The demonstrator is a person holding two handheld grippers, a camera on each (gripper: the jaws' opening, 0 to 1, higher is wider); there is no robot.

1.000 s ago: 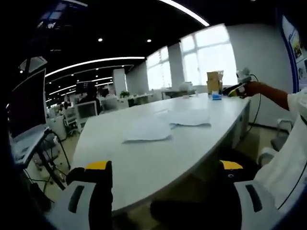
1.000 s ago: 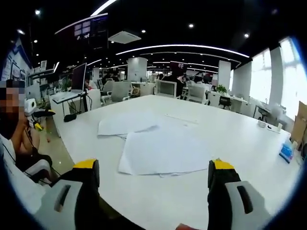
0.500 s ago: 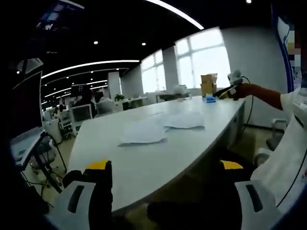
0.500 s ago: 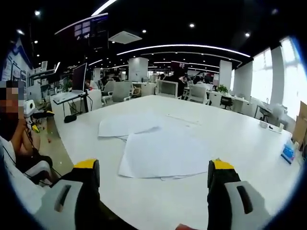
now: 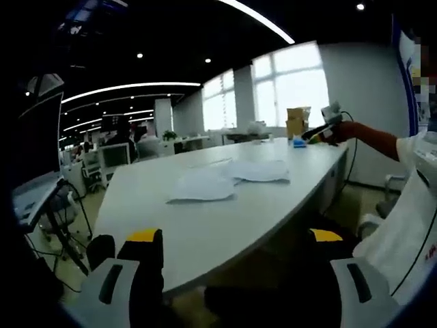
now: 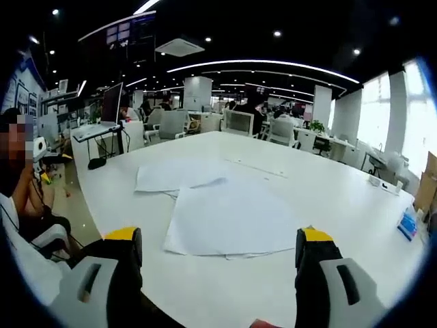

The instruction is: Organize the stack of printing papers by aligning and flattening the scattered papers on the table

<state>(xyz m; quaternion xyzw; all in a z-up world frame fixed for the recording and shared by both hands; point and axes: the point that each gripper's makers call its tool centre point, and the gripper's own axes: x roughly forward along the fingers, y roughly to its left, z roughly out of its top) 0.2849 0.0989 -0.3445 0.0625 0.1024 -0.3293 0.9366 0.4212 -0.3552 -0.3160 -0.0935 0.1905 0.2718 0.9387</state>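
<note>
**Operator:** What is the state of each hand-held gripper?

**Instructor:** The right hand-held gripper (image 6: 218,256) has its jaws spread wide and holds nothing. The left hand-held gripper (image 5: 232,263) is likewise spread and empty, held off the surface (image 5: 225,219) near its edge.

**Operator:** Where are the papers?

**Instructor:** Just ahead of the right hand-held gripper lies the near sheet group (image 6: 229,219), flat but skewed. Beyond it, to the left, the far sheet (image 6: 174,175) overlaps one of its corners.

**Operator:** How should alignment proceed?

**Instructor:** Judged from here: lower both jaws onto the paper edges, slide the far sheet over the near group, square the sides, then press flat.

**Operator:** Clearance?

**Instructor:** Bare surface surrounds the papers. The blue item (image 6: 407,223) lies well apart, far right.
</note>
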